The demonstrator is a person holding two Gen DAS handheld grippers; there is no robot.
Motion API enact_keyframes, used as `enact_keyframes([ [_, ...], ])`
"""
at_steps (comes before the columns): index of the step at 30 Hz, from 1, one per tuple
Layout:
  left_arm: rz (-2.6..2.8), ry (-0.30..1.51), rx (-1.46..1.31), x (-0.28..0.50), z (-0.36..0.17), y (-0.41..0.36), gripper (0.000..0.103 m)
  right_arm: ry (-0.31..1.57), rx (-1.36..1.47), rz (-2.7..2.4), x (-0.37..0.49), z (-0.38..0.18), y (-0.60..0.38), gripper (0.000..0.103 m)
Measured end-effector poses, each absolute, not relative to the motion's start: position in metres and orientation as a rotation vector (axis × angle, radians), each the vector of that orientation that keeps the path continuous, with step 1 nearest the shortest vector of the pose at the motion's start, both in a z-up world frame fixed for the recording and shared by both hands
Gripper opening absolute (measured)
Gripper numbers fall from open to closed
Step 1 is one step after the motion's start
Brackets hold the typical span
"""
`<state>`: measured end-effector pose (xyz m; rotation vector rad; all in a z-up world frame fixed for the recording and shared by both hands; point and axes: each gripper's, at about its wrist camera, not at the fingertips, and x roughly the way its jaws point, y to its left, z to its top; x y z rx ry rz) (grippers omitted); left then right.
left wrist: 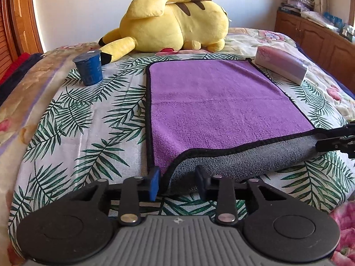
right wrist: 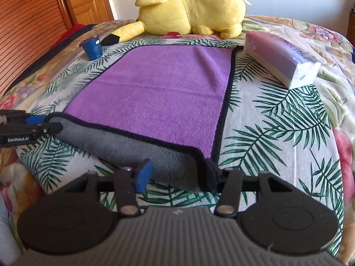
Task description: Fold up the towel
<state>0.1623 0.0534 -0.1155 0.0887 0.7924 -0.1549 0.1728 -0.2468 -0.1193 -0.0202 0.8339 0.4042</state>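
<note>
Flanking the purple towel [left wrist: 221,102], blue cup [left wrist: 88,68], tissue box [left wrist: 281,64], plush [left wrist: 177,22] behind, left claw [left wrist: 178,181] and right claw [right wrist: 177,173] agape astride its lifted near corners.

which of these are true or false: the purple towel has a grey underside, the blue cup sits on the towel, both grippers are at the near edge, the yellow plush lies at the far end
1. The purple black-edged towel shows a grey underside: true.
2. The blue plastic cup sits on the towel: false, it stands on the leaf-print sheet, apart from the towel.
3. The left gripper and right gripper are both at the turned-up near edge: true.
4. The yellow plush toy lies at the far end: true.
5. The pink tissue box lies left of the towel: false, right.
</note>
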Motion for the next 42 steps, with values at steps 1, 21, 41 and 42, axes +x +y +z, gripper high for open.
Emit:
enact_keyframes([
  [1, -0.158, 0.793, 0.088, 0.163, -0.116, 0.054, 0.008, 0.833, -0.023, 0.406, 0.173, -0.119, -0.247, 0.043],
  [21, -0.175, 0.784, 0.104, 0.159, -0.116, 0.047, 0.0, 0.835, -0.059, 0.404, 0.174, -0.121, -0.247, 0.005],
  [41, -0.202, 0.72, 0.092, 0.155, -0.1, 0.043, 0.0, 0.76, -0.058, 0.387, 0.173, -0.11, -0.25, 0.004],
  [42, -0.203, 0.715, 0.092, 0.154, -0.098, 0.043, 0.0, 0.753, -0.056, 0.387, 0.173, -0.109, -0.25, 0.004],
])
